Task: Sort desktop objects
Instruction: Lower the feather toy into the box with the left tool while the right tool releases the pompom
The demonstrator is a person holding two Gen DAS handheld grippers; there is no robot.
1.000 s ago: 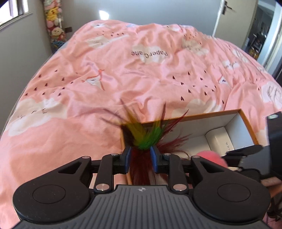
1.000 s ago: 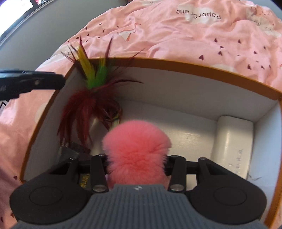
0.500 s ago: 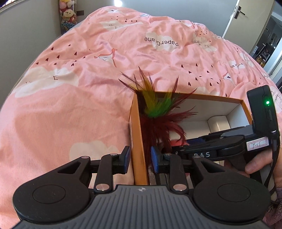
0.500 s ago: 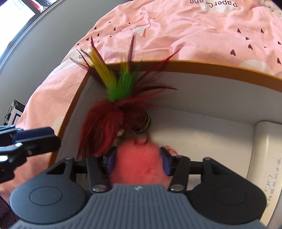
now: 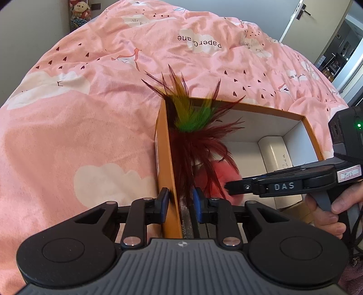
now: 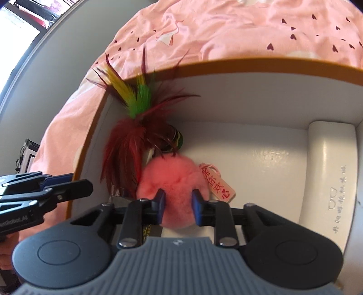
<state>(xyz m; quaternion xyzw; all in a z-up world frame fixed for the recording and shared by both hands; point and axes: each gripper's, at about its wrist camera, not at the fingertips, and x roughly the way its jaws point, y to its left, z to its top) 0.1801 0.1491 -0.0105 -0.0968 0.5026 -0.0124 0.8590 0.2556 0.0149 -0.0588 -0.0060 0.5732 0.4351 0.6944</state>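
box (image 6: 261, 68) on the bed cover (image 5: 90, 113). in it: feather toy (image 6: 136, 127) at the ten o'clock corner, leaning on the wall; plush ball (image 6: 174, 179) just before it, touching, its tag (image 6: 219, 185) at three o'clock; case (image 6: 329, 172) along the three o'clock wall, apart from my ball.

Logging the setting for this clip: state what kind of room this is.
Most likely a bedroom: a pink printed duvet covers a bed, stuffed toys stand in the corner, and a door leads out. The box being filled sits on the bed.
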